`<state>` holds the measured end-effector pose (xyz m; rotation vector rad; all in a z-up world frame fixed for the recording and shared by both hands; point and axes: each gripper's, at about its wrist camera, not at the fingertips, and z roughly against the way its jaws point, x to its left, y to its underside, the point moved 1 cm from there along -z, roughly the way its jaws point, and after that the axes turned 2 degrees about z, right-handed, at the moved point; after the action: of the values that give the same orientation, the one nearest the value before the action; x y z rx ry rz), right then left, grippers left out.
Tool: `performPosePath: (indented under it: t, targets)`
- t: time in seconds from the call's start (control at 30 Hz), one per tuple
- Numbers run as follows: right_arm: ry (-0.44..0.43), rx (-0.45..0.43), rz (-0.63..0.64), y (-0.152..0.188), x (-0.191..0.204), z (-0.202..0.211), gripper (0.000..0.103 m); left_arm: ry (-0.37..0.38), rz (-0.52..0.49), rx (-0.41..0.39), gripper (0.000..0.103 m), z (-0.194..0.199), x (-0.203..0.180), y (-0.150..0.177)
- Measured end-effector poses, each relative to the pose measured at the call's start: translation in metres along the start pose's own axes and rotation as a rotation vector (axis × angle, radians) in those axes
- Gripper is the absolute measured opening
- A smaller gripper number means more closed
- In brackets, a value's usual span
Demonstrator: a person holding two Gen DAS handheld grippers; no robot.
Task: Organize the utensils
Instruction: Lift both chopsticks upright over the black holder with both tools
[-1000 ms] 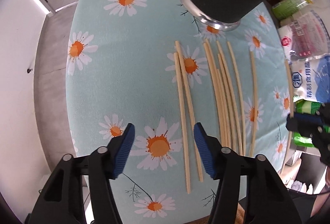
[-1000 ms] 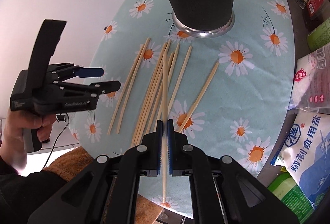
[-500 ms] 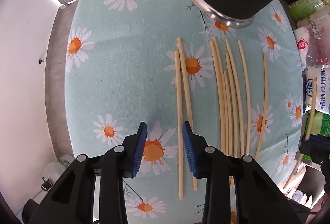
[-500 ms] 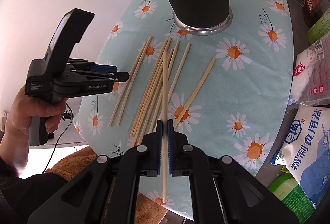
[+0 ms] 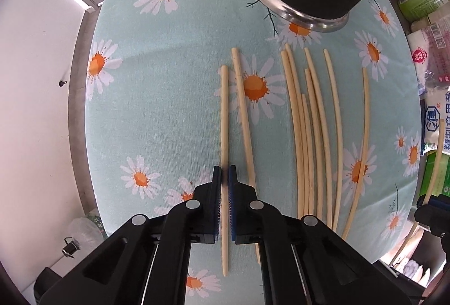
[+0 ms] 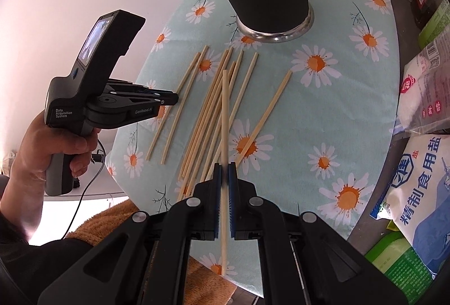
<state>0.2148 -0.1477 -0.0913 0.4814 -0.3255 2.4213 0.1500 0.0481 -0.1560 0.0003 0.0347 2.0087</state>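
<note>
Now, left chopstick: the leftmost chopstick [image 5: 224, 119] of the spread lies flat on the tabletop [image 5: 168, 113], its near part between the pads of the left tongs [image 5: 224, 174].
Left tongs: the jaws have just been closing and are now pressed onto that chopstick, pointing down at the cloth; seen from the right wrist, a hand [image 6: 53, 142] holds the tool [image 6: 168, 99] over the left end of the spread.
Right chopstick: a second chopstick [image 6: 224, 119] is pinched in the right tongs [image 6: 224, 171] and hangs above the pile, clear of the cloth.
Long axis: both held sticks run straight away from their tongs toward the holder, with a short tail sticking back past the pads.
Loose chopsticks: one neighbour [image 5: 243, 119] lies just beside the left stick, converging with it toward the near end; a tight bundle [image 5: 306, 136] and a lone stick [image 5: 361, 147] lie further right, all roughly parallel.
Holder: a dark cylindrical cup with a metal base ring [image 5: 295, 15] stands just beyond the far tips.
Surroundings: salt and other food packets [image 6: 422, 178] crowd the tabletop's right edge.
Risk, rolling: the grip sits near one end, so the long far part may swing or droop once lifted, and a round stick could twist out of the pads.
Risk, neighbour: the adjacent stick is close enough near the pads to be dragged or nudged on the lift.
Risk, holder: the far tip could knock the cup's base if carried forward while low.
</note>
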Motion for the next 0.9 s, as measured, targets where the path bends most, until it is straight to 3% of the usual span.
performPosePath:
  t: [0.13,0.43,0.67,0.9]
  targets:
    - [-0.013,-0.005,-0.001,0.001,0.000,0.002,0.006,0.007,0.023,-0.018,0.004,0.008,0.004,0.001]
    - [-0.047,-0.116,-0.009,-0.008,0.005,0.021,0.006,0.047,0.040,-0.111,0.004,0.048,0.015,0.010]
    - [-0.043,-0.148,0.010,-0.021,0.021,0.023,0.006,0.115,0.002,-0.251,0.004,0.102,0.007,0.014]
    - [-0.024,-0.260,0.022,-0.045,0.035,0.049,0.006,0.186,-0.101,-0.413,0.004,0.155,0.001,0.003]
